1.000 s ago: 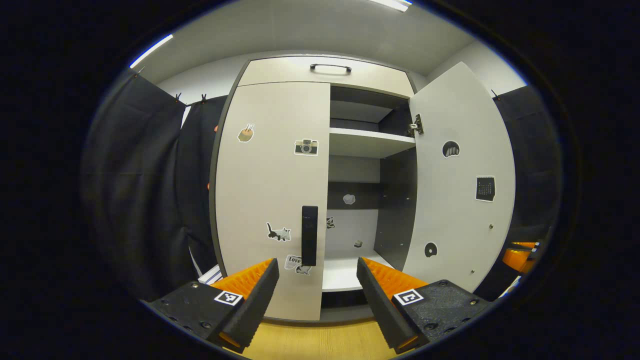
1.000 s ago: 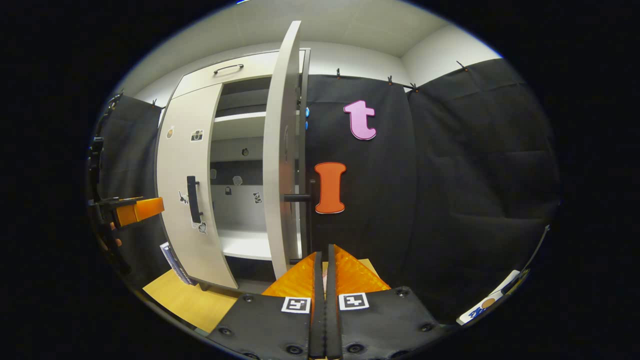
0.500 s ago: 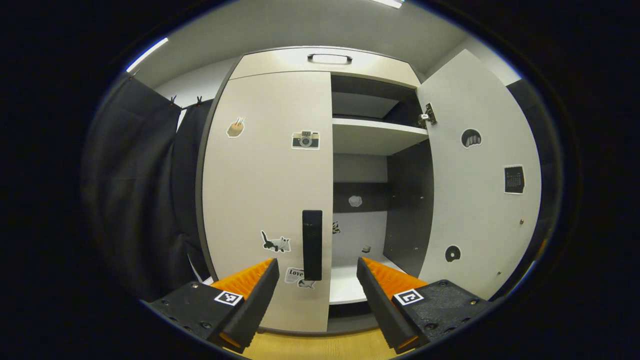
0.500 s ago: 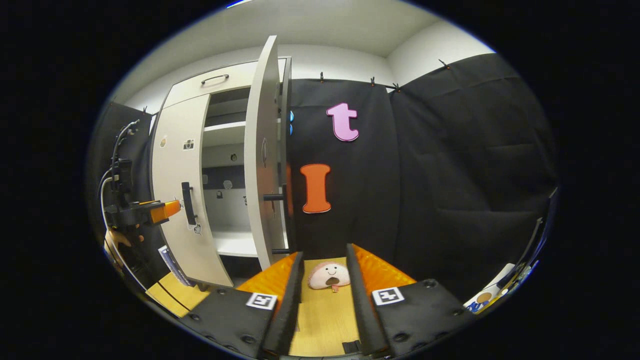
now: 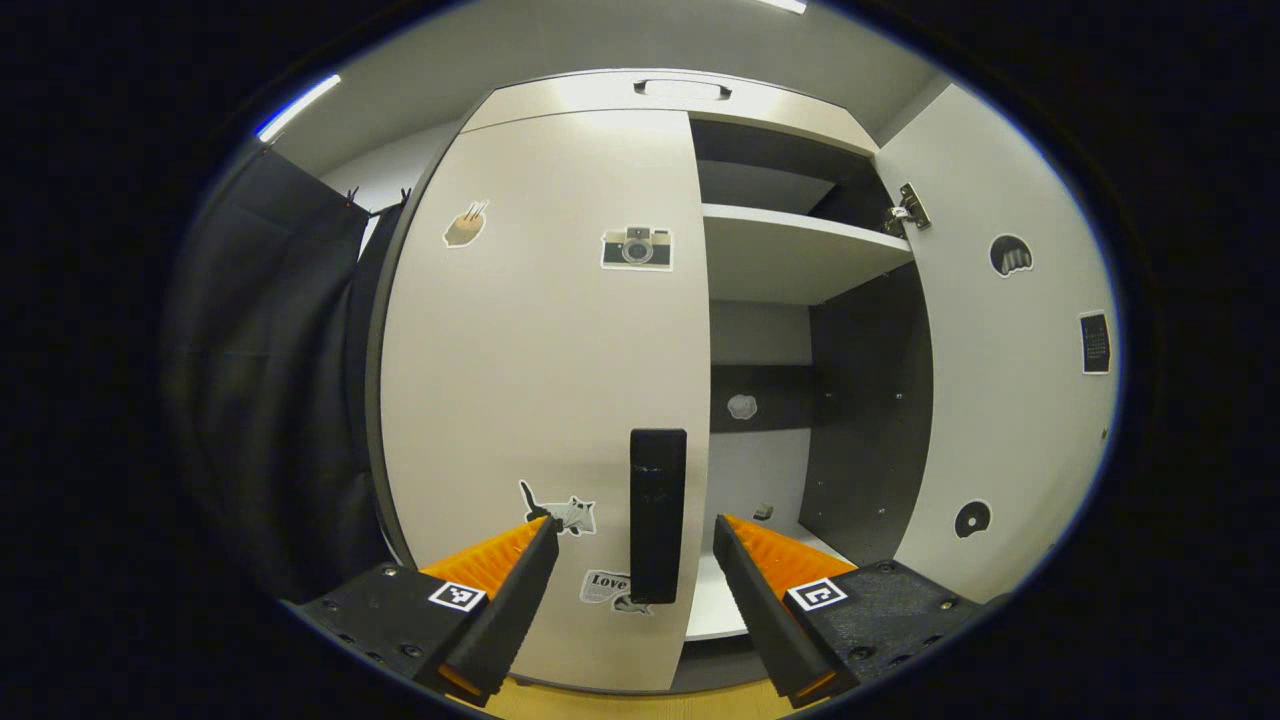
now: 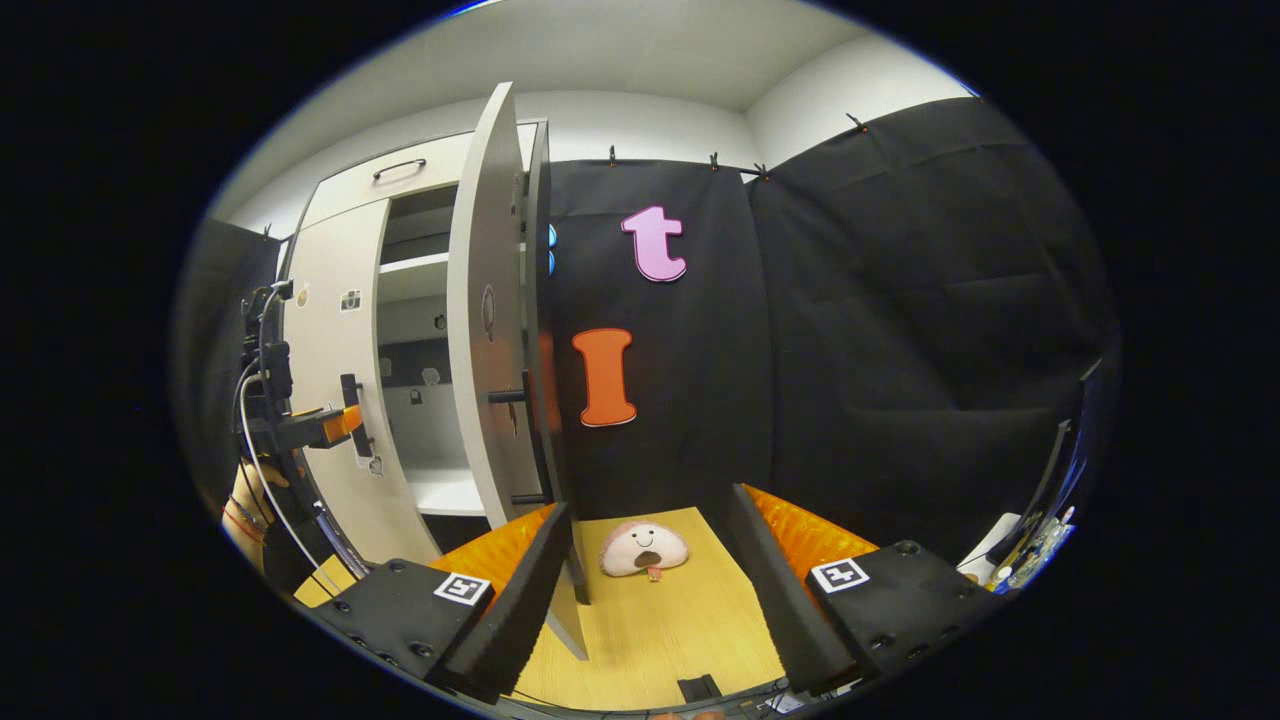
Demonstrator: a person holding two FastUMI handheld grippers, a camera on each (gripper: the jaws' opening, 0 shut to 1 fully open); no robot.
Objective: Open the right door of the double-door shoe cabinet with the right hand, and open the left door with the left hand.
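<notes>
Your left gripper [image 5: 635,565] is spread wide, its two fingers either side of the black handle [image 5: 657,515] on the left door [image 5: 545,330] of the shoe cabinet [image 5: 680,95], not touching it. That door sits closed, flat against the cabinet front, with a camera sticker [image 5: 637,247] high up and a cat sticker [image 5: 560,510] just beside your left finger. The right door [image 5: 1000,400] stands swung out, baring a white shelf [image 5: 790,250] and the dark inner wall. In the right gripper view, your right gripper [image 6: 650,575] is also spread wide and holds nothing; the right door [image 6: 480,330] shows edge-on just ahead of its left finger, apart from it. A pink plush toy [image 6: 643,548] lies on the wooden floor [image 6: 660,630] between the fingers, farther off. The left gripper [image 6: 320,425] shows at the far left, close to the left door's handle [image 6: 352,410].
</notes>
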